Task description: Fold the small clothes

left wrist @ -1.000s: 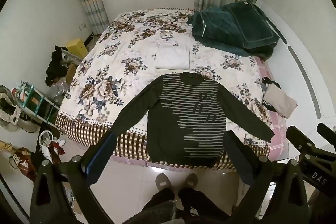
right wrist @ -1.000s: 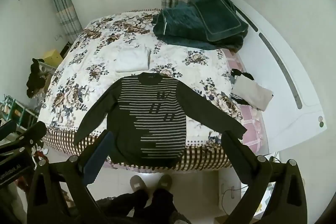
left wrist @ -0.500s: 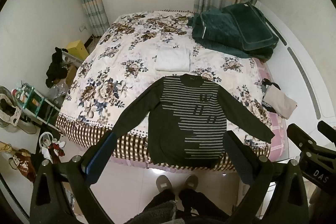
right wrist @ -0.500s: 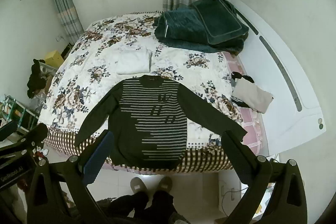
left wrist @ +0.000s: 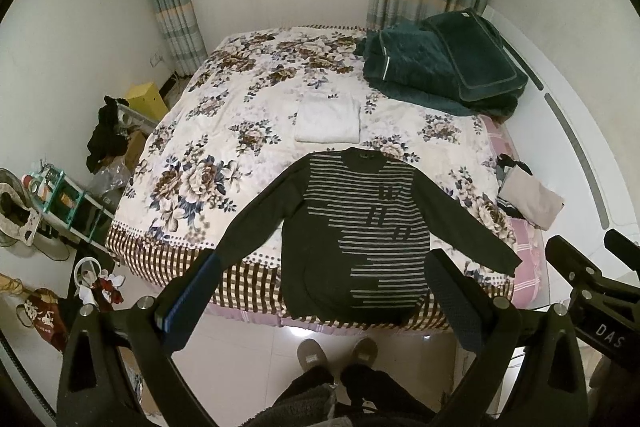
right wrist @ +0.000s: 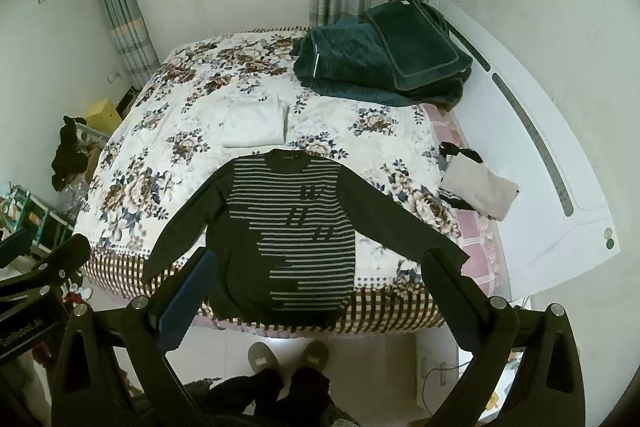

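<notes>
A dark long-sleeved sweater (left wrist: pixel 360 227) with grey stripes lies flat, face up, at the near edge of the floral bed (left wrist: pixel 224 155), sleeves spread, hem hanging over the edge. It also shows in the right wrist view (right wrist: pixel 292 235). My left gripper (left wrist: pixel 320 291) is open and empty, held high above the floor in front of the bed. My right gripper (right wrist: pixel 316 287) is open and empty at a similar height. A folded white garment (left wrist: pixel 328 119) lies beyond the collar, also in the right wrist view (right wrist: pixel 256 125).
A dark green quilt and pillow (left wrist: pixel 444 67) are piled at the far right of the bed. A beige item (left wrist: pixel 532 199) lies on the bed's right edge. A shelf with clutter (left wrist: pixel 60 203) stands at the left. The person's slippers (left wrist: pixel 336 351) are on the tiled floor.
Both views have drifted back slightly from the bed; the sweater sits a little lower in frame. Both grippers stay open and empty. The sweater has not moved.
</notes>
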Available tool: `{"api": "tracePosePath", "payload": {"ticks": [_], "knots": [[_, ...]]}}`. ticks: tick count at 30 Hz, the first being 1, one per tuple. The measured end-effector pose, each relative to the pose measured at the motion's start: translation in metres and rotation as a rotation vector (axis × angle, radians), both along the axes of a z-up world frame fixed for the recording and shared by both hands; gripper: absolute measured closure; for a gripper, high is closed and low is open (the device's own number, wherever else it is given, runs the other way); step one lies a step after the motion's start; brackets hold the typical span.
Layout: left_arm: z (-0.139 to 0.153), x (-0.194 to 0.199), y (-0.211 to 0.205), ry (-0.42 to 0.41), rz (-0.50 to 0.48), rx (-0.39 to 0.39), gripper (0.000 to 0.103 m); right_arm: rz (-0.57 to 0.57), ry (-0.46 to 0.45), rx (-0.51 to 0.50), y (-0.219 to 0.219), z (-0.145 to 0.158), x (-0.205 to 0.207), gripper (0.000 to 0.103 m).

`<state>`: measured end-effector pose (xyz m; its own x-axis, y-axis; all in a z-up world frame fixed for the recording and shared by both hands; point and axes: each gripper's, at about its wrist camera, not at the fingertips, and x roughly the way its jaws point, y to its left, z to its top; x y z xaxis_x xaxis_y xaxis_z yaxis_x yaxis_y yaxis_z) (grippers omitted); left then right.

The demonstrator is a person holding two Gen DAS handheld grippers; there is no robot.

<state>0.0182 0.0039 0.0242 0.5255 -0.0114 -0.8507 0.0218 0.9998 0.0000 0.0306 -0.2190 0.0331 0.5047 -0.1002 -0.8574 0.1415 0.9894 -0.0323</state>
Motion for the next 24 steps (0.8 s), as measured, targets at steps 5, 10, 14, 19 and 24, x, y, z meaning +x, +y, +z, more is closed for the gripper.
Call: {"api": "tracePosePath", "payload": {"ticks": [5,10,14,19,24], "knots": [[0.0023,0.0015,-0.0019,-0.006,-0.002,-0.001,0.000,0.003,-0.014,-0.006,-0.0072,0.0039,-0.0028,0.000],[0.0023,0.0007,-0.0016,-0.008,-0.002,0.001,0.000,0.003,-0.018,-0.008,-0.0064,0.0039,-0.0060,0.000],[0.0027,0.0008,-0.0011,-0.010,-0.002,0.000,0.000,0.004,-0.021,-0.009,-0.0067,0.0059,-0.0058,0.000],[0.0058,0.0030,-0.0018,-0.013,-0.002,0.002,0.000,0.007,-0.025,-0.010,-0.0073,0.0084,-0.0065,0.000],[0.0070,0.0026,-0.0006,-0.016,-0.002,0.002,0.000,0.005,-0.024,-0.009,-0.0056,0.0073,-0.0077,0.000]]}}
